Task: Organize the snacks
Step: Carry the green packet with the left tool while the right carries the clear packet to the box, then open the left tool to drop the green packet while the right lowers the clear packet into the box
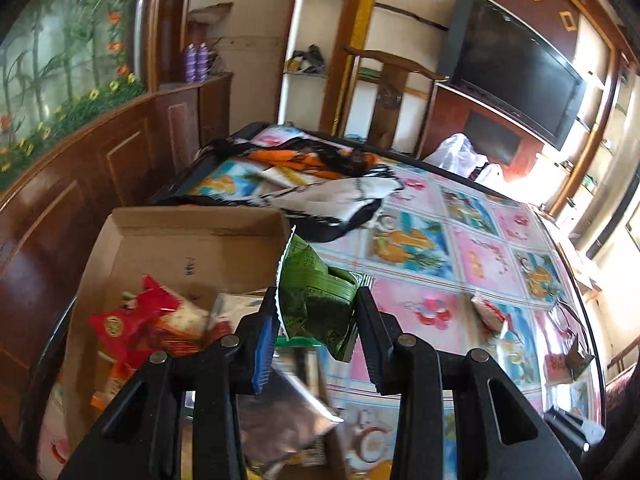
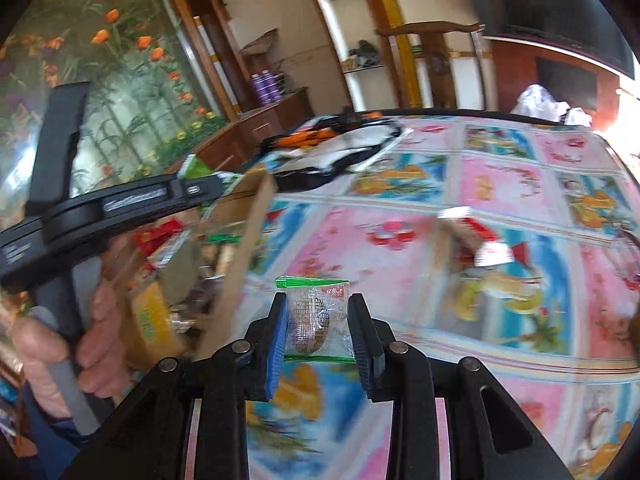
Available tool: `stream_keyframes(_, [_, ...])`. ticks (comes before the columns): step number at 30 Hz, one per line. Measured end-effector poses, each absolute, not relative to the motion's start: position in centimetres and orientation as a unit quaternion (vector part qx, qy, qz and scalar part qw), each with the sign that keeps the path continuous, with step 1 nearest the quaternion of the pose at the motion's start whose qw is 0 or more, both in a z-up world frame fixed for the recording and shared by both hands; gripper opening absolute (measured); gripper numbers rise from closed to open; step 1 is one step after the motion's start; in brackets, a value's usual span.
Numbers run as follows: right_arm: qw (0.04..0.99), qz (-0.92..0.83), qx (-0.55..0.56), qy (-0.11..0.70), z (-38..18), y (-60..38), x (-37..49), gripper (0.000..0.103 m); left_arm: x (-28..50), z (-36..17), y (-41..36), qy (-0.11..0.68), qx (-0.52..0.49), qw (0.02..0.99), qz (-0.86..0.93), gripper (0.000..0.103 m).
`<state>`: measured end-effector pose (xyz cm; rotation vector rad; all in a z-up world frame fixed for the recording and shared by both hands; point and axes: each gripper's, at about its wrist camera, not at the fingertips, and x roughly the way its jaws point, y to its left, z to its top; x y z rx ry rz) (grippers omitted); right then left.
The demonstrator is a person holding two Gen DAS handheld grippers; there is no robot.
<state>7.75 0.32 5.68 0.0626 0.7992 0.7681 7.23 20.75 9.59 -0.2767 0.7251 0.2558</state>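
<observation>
Left gripper: my left gripper [image 1: 316,316] is clamped on a crumpled green foil snack packet [image 1: 316,296], both fingers touching its sides. I hold it in the air above the right wall of the box.

Right gripper: my right gripper [image 2: 318,330] is closed on a small clear plastic packet with green sealed edges and a brown snack inside [image 2: 314,318]. It hangs above the near part of the table, just to the right of the box wall.

Box: the open brown cardboard box [image 1: 192,240] stands at the left edge of the table. Inside it lie a red snack wrapper [image 1: 128,320], a silver foil packet [image 1: 280,408] and other packets that are too blurred to name.

Table: the table is covered with a glossy cloth of pink and blue picture squares [image 1: 472,256].

Other snacks: one small red and white packet [image 1: 490,314] lies on the cloth toward the right edge, well apart from the box.

Far edge: a black, white and orange cloth bundle [image 1: 320,176] lies there, behind the box.

My left hand: in the right wrist view, my hand [image 2: 96,344] grips the handle of the left gripper, beside the box.
</observation>
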Motion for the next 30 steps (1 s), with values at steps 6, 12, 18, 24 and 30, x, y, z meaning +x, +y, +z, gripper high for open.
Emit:
stream_keyframes(6, [0.832, 0.413, 0.017, 0.371, 6.3, 4.8, 5.8, 0.033, 6.7, 8.7, 25.1, 0.362, -0.159, 0.904, 0.163, 0.036])
stream_keyframes(12, [0.811, 0.451, -0.006, 0.371, 5.7, 9.3, 4.1, 0.033, 6.5, 7.6, 27.9, 0.377, -0.173, 0.89, 0.188, 0.036])
stream_keyframes(18, [0.804, 0.457, -0.024, 0.379, 4.5, 12.1, 3.9, 0.033, 6.4, 7.3, 28.6, 0.381, -0.175, 0.887, 0.195, 0.036])
stream_keyframes(24, [0.808, 0.458, -0.038, 0.369, 4.1, 14.3, 4.0, 0.033, 6.5, 7.3, 29.0, 0.383, -0.169, 0.886, 0.198, 0.036])
stream_keyframes(30, [0.806, 0.458, -0.048, 0.372, 3.4, 15.0, 4.2, 0.034, 6.4, 7.2, 29.7, 0.382, -0.18, 0.885, 0.194, 0.039])
